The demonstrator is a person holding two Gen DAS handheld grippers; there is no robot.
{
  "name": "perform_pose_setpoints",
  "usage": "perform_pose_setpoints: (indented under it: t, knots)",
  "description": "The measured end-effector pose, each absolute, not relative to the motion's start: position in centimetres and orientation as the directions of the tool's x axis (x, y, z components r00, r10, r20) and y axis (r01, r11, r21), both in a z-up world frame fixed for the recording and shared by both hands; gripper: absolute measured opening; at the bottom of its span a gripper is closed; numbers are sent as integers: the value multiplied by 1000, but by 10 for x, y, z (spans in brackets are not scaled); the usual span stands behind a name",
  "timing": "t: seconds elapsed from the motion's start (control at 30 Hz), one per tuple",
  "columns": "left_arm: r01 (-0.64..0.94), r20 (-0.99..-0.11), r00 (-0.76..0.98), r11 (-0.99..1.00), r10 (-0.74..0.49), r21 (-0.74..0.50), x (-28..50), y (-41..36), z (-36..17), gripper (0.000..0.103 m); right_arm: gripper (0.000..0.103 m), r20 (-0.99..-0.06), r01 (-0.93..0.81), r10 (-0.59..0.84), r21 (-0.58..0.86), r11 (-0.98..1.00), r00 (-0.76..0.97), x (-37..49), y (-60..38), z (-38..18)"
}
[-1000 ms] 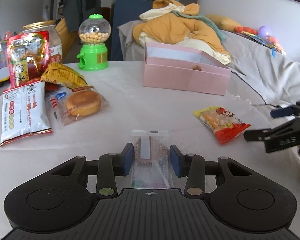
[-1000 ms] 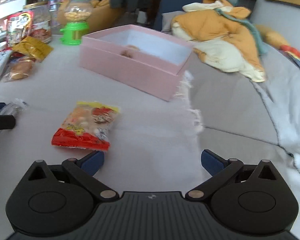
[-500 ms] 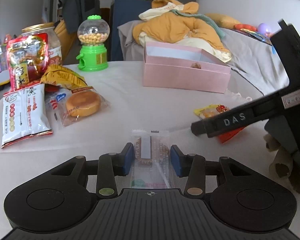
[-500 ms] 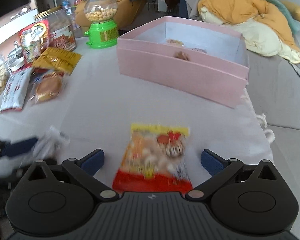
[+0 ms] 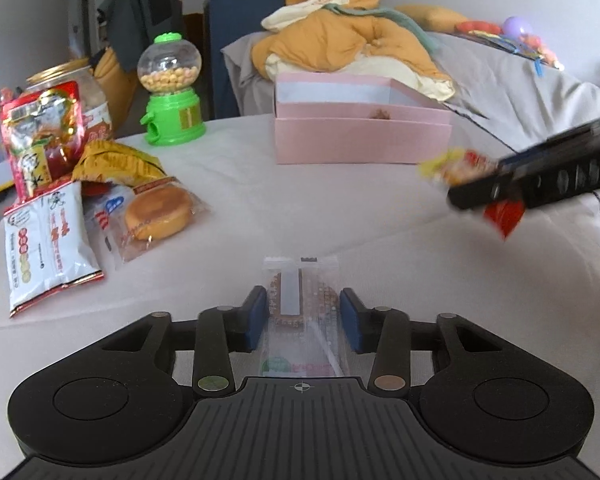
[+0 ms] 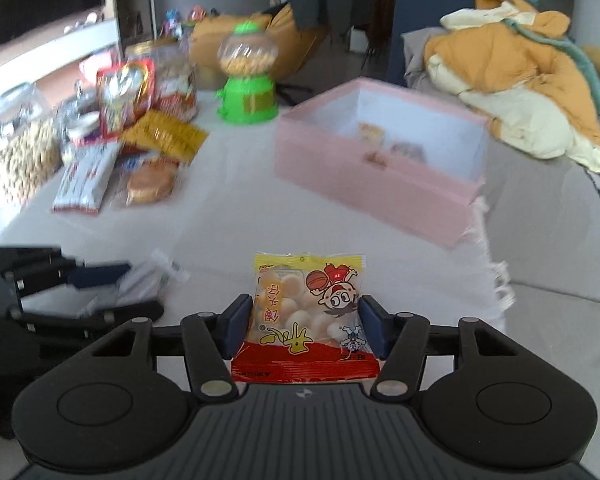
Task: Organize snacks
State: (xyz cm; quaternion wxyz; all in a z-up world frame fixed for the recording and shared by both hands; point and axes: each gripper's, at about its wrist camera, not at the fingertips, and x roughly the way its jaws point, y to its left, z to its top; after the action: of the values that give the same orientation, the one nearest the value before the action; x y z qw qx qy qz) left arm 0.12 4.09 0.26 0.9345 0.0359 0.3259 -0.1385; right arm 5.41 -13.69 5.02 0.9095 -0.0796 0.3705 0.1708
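Since a second ago, right gripper [image 6: 306, 322] swung over the yellow-and-red snack packet [image 6: 306, 320]; jaws just closed from wide, now gripping its sides, lifted off the white tablecloth [image 6: 236, 224]. Left gripper [image 5: 303, 318] unmoved, jaws narrowed a little, straddling the clear cracker packet [image 5: 300, 304] near centre; contact unclear. Pink box [image 6: 380, 168] far right of centre, open. Remaining snacks piled far left.

- Left gripper [image 5: 303, 320]: black ribbed body, blue pads, two round discs.
- Right gripper [image 6: 306, 326]: same black build; silver and copper pivot screws.
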Motion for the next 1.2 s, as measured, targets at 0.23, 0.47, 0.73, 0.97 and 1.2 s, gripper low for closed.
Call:
perform_pose_setpoints:
  t: [0.23, 0.47, 0.73, 0.97, 1.2]
  knots:
    - [298, -452, 835, 949, -313, -105, 32, 31, 76, 42, 58, -631, -298, 241, 17, 954, 737, 62, -185, 72]
    - [208, -296, 911, 940, -287, -270, 161, -9, 110, 46, 58, -629, -243, 221, 53, 969, 746, 80, -207, 66]
    - [175, -488, 794, 905, -362, -387, 214, 15, 71, 32, 58, -604, -242, 226, 57, 969, 764, 93, -209, 72]
    - [195, -522, 780, 927, -345, -322, 156, 55, 97, 32, 61, -490, -193, 208, 81, 978, 847, 171, -191, 117]
    - [-13, -530, 837, 965, -134, -264, 59, 142, 59, 32, 92, -592, -228, 196, 21, 973, 781, 219, -138, 86]
